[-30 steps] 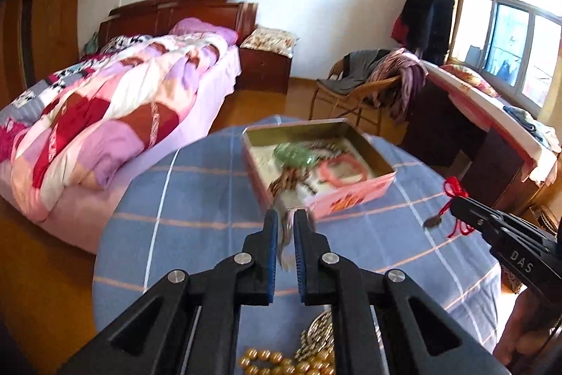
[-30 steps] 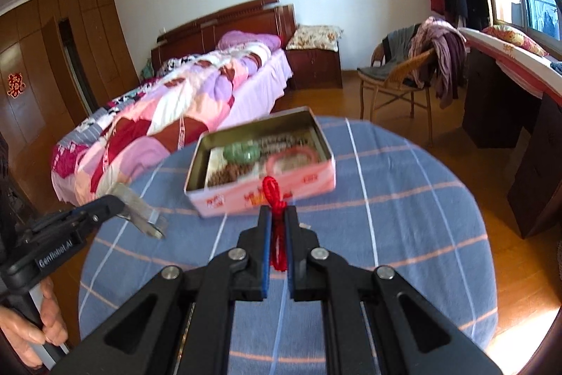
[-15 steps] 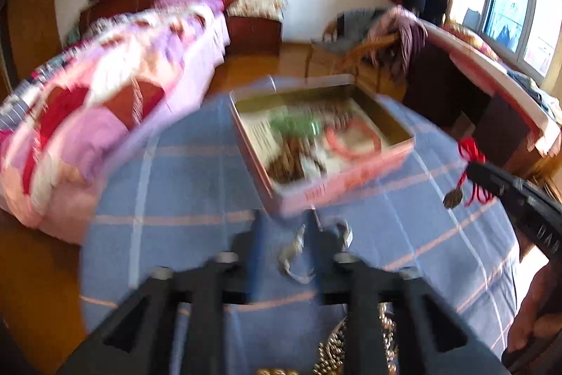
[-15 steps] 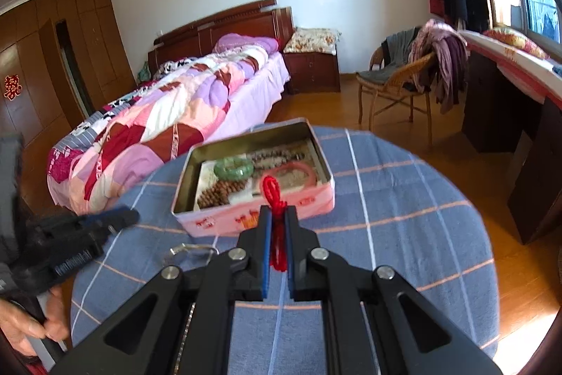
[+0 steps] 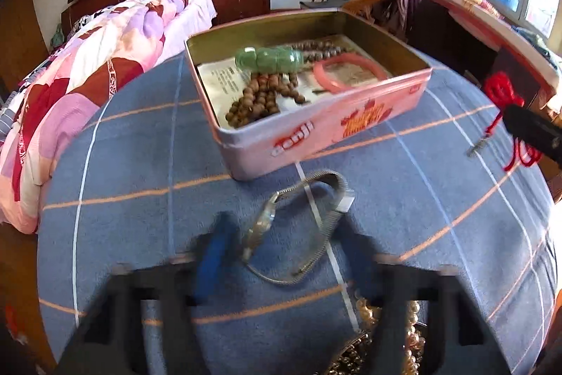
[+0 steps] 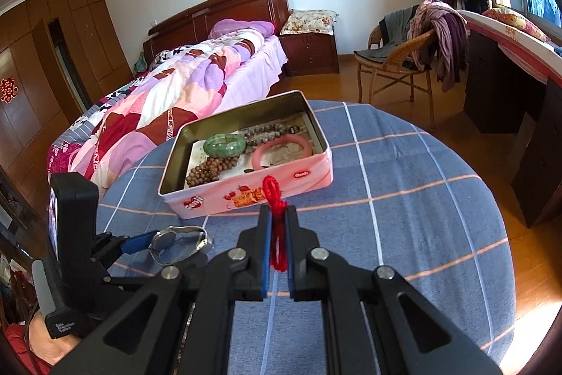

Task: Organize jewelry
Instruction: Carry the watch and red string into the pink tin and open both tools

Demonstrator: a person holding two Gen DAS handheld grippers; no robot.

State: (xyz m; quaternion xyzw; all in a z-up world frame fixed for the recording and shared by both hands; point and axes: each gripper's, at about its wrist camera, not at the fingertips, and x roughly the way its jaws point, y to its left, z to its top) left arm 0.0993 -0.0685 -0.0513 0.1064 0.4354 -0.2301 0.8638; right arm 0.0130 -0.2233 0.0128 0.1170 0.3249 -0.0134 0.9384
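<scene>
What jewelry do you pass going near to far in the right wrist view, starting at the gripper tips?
Red cord in the right gripper → pink tin front wall → brown bead strand → green bangle.

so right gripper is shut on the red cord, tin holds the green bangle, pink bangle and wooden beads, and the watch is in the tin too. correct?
Not the watch. In the left wrist view the watch lies on the blue cloth in front of the tin, between the left gripper's open fingers. The rest is right.
</scene>
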